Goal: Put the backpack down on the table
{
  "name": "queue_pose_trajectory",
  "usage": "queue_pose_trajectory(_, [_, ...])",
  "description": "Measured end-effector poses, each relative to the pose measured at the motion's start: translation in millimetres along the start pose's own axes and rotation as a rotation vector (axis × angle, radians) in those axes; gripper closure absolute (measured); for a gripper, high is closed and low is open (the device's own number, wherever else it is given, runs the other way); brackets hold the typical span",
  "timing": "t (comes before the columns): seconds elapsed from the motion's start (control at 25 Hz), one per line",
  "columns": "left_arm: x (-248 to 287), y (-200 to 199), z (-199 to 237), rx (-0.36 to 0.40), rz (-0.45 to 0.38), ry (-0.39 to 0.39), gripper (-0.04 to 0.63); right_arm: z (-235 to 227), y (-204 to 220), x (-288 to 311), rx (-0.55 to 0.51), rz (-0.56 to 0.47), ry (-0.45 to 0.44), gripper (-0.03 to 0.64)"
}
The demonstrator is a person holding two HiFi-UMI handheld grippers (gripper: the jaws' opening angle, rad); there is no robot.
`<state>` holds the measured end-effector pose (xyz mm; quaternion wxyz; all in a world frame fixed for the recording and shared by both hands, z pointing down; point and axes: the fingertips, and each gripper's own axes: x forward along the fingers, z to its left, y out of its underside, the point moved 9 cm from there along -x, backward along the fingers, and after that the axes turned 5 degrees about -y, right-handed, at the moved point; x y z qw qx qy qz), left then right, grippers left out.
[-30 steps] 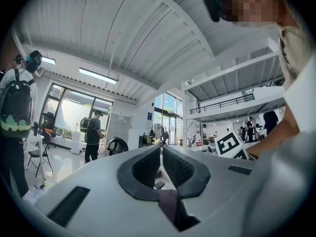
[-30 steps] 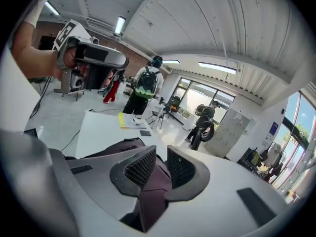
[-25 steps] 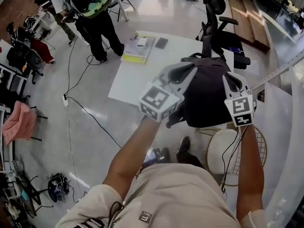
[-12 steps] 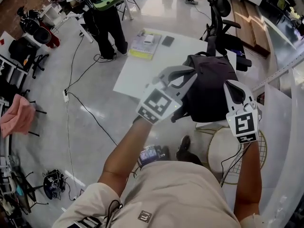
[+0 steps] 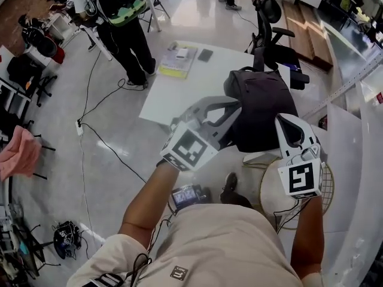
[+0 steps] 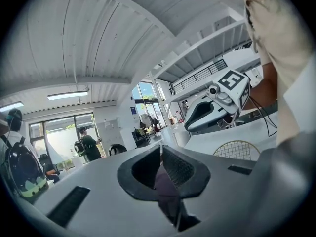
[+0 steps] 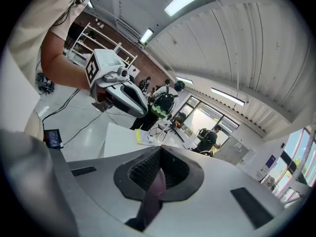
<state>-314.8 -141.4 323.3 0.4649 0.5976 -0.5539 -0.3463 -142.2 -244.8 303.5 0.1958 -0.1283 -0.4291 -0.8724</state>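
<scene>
Between the jaws, item one: left claw [image 6: 162,163], closed tight on a dark strap [image 6: 169,194], no gap showing. Item two: right claw [image 7: 159,163], likewise clamped on a dark strap of its own. I take both for carrying straps of the bag.

Item three: backpack [image 5: 263,106], dark, hanging from the two claws, one at each near side. I judge it to be held in the air over the near right corner of the table [image 5: 170,91], not yet resting on the top.

Item four: table, white, mostly bare. A yellow booklet [image 5: 176,61] and a phone [image 5: 204,55] lie at its far end, well apart from the bag. A black office chair [image 5: 272,37] stands just beyond the bag, and a round wire stool [image 5: 281,190] sits below it.

Handling note, my judgement: I would carry the bag further over the bare top until its whole base is clear of the edge. Then I would lower both claws together and level so it does not swing or tip toward the chair, and loosen the jaws only once the weight sits on the table.

Pose: left forearm reaches forward up the middle, its claw rolled so the marker cube tilts. Right forearm runs straight ahead at the right, its claw pointing forward and slightly down.
</scene>
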Motion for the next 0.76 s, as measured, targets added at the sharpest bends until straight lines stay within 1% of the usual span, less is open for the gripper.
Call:
queue_pose_trajectory(0.16, [-5,-2,-4,-0.007,-0.009,0.002,0.571,5,1,-9,0.014,0.000,0.006,0.592])
queue_pose_trajectory(0.32, [-23,-1,-11,-0.031,-0.015,0.004,0.571,18,-3,-21,0.034,0.011,0.019,0.592])
queue_pose_trajectory(0.56, [-30,6,-13,-0.047,-0.018,0.005,0.571,24,-3,-24,0.052,0.021,0.035,0.592])
queue_pose_trajectory(0.76, [-39,2,-14,-0.063,-0.020,0.006,0.571,28,-12,-29,0.048,0.020,0.036,0.592])
